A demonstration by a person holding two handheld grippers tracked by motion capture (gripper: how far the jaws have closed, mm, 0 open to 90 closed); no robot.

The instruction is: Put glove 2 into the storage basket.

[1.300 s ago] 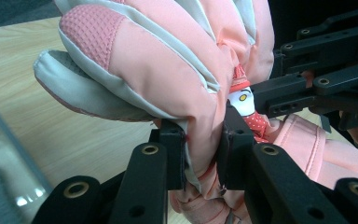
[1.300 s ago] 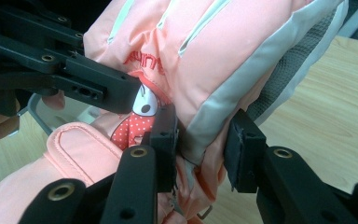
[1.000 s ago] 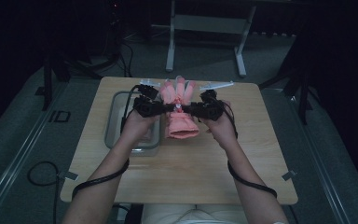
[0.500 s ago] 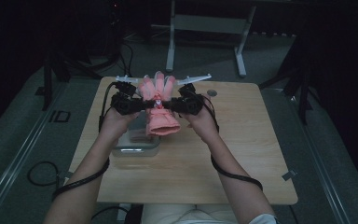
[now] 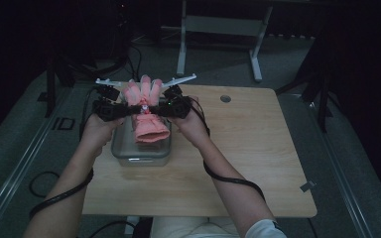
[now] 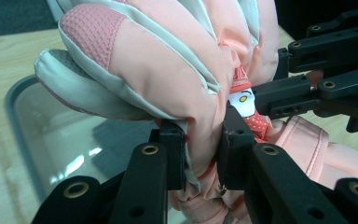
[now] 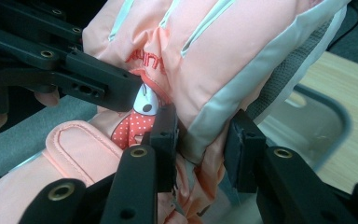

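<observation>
**Two claws hold a pink glove over a clear container**

In the high view, we hold a black claw in each hand, forearms entering from the bottom of the frame. At left of centre, our left claw [image 5: 129,110] is clenched on one side of a padded pink glove [image 5: 148,115]. Just right of it, our right claw [image 5: 159,109] grips the glove's other side, so the two claws meet nose to nose with the glove between them. The glove's fingers point toward the top of the frame and its cuff hangs toward us. Below the glove sits a clear rectangular container [image 5: 140,152] on the wooden surface [image 5: 248,148], in the left half of the frame.

In the left gripper view, the left claw [image 6: 204,149] pinches a fold of the glove [image 6: 158,70], pads pressing the fabric; the container [image 6: 51,135] lies at lower left and the other claw's black arms cross at right.

In the right gripper view, the right claw [image 7: 204,140] clamps the glove's [image 7: 214,51] grey-trimmed edge at centre, with the container [image 7: 326,121] at right.
</observation>
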